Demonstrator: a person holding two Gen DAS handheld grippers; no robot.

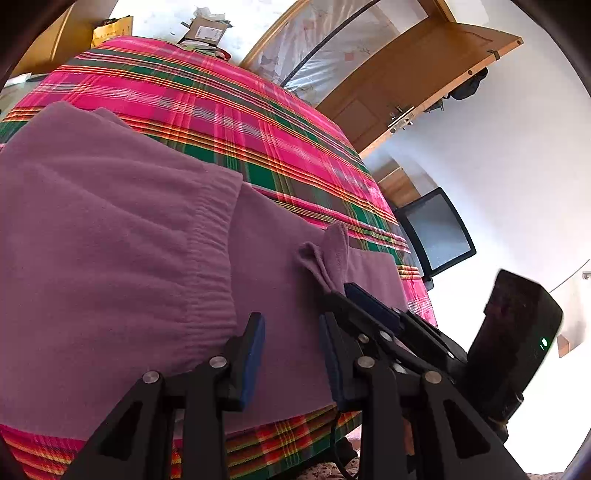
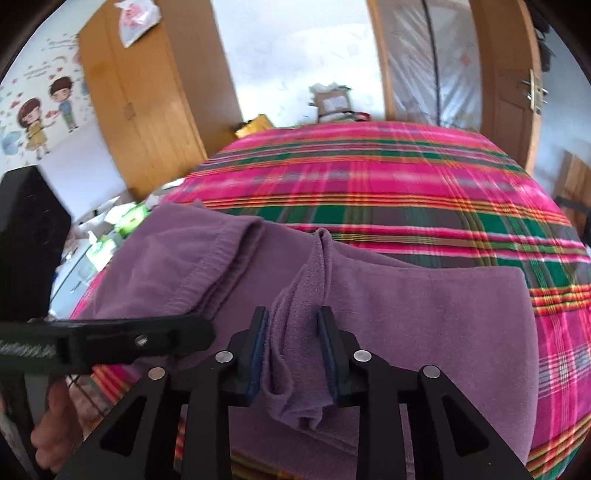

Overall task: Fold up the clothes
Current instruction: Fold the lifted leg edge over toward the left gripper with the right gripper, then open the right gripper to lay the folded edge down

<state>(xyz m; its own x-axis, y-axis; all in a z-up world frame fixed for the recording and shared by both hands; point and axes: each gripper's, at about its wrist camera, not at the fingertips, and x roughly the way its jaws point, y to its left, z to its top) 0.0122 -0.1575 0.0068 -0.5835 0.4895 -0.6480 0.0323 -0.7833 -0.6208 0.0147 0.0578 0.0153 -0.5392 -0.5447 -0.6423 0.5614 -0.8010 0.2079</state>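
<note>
While the purple garment lies spread over the near part of a bed covered by a pink, green and orange plaid bedspread, a bunched fold of its fabric stands up between the blue pads of the right gripper, which pinches that fold. From the left wrist view the same pinched ridge rises just beyond the right gripper's fingertips. A ribbed cuff or hem of the garment lies folded over the flat layer to the left of it.

The left gripper hovers low over the flat purple cloth near the bed's front edge, its fingers spread apart with cloth showing in the gap; nothing is caught between the pads. In the right wrist view the left gripper's black body reaches in from the left, with part of a hand beneath it.

Beyond the bed stand a wooden wardrobe, an open wooden door, cardboard boxes and a black-framed chair back.
</note>
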